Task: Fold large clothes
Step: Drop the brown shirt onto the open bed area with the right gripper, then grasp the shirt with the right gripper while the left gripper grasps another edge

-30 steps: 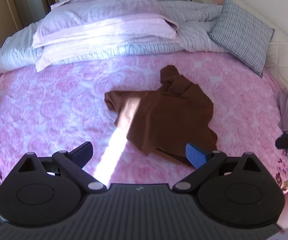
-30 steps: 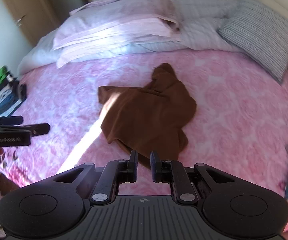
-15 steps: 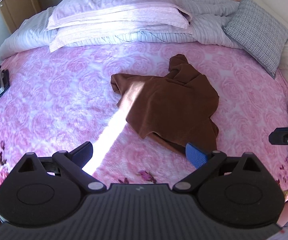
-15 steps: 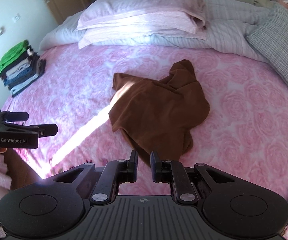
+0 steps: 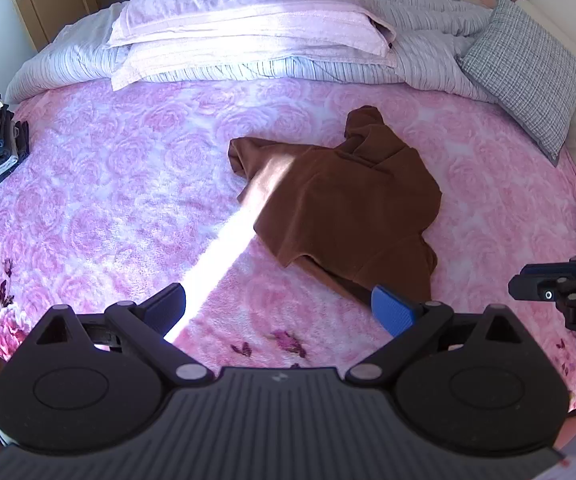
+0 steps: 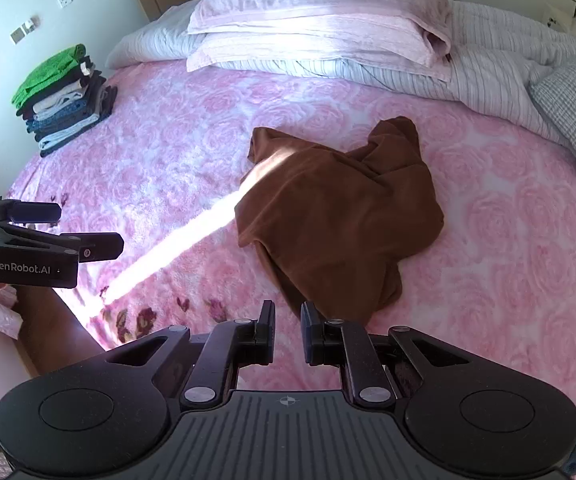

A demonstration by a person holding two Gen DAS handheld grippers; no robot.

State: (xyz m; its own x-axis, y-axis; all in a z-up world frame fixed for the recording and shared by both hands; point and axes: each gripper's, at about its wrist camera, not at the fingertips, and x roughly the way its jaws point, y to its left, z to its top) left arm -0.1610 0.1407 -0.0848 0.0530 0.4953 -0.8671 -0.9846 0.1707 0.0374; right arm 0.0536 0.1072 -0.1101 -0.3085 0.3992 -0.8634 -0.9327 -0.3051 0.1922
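The left gripper (image 5: 278,306) is held wide open and empty; the right gripper (image 6: 288,326) shows a narrow gap, nothing between its fingers. Beyond both, a crumpled brown garment (image 5: 343,208) lies mid-bed (sunlit stripe across it), folded clothes (image 6: 62,98) stacked at the bed's (image 5: 108,184) far left edge.

A crumpled brown garment (image 5: 343,208) lay on the pink rose-patterned bed (image 5: 108,200), crossed by a bright strip of sunlight. The left tongs (image 5: 279,308) hung over the near edge, blue pads spread wide and empty. The right tongs (image 5: 527,286) poked in from the right edge.
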